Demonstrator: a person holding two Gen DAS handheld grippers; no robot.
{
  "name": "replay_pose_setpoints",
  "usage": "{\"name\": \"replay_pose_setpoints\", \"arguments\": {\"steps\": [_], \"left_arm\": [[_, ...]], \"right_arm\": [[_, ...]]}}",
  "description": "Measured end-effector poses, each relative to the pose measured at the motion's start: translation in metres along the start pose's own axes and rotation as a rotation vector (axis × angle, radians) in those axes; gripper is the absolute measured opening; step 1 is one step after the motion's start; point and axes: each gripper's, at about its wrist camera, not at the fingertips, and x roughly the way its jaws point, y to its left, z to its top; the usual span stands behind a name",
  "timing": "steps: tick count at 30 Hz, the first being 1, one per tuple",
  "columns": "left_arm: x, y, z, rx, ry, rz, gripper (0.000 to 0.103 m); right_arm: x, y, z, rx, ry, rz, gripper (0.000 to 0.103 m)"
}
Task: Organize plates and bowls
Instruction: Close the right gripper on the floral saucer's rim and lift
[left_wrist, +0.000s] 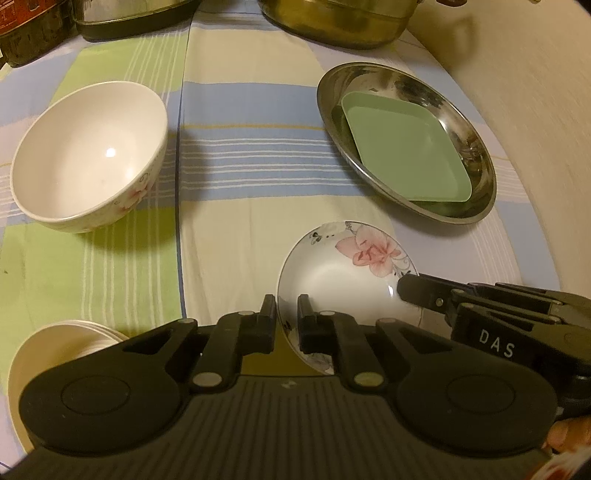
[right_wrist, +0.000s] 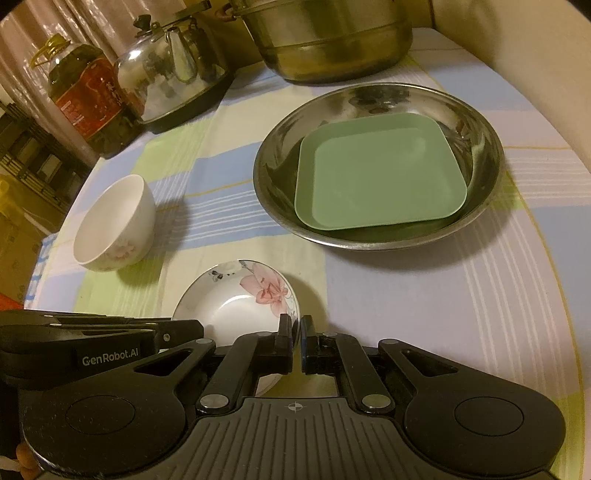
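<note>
With both tongs, left (left_wrist: 286, 314) and right (right_wrist: 296, 334), clamped on the floral saucer (left_wrist: 343, 273) rim, lift level toward the steel dish (left_wrist: 406, 144) at 1 o'clock.

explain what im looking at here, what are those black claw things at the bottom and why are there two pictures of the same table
The black claws are two hand-held grippers, one in each of a person's hands, not a robot arm. Each carries a wide-angle camera looking forward along its two fingers, so you get two pictures of one moment: one from the left gripper, one from the right gripper.

Both are clamped on the rim of the same small flowered dish, from opposite sides; each gripper shows at the edge of the other's picture.

On the striped tablecloth there is also a white bowl, a round steel pan with a green square plate lying in it, and a stack of pale dishes near the left gripper. At the back stand a kettle, a big metal pot and an oil bottle.
</note>
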Motion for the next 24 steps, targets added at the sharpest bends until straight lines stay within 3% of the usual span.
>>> {"name": "replay_pose_setpoints", "arguments": {"steps": [24], "left_arm": [[-0.035, -0.026, 0.023, 0.035, -0.071, -0.019, 0.009]], "right_arm": [[-0.038, -0.005, 0.022, 0.024, -0.056, 0.006, 0.004]]}}
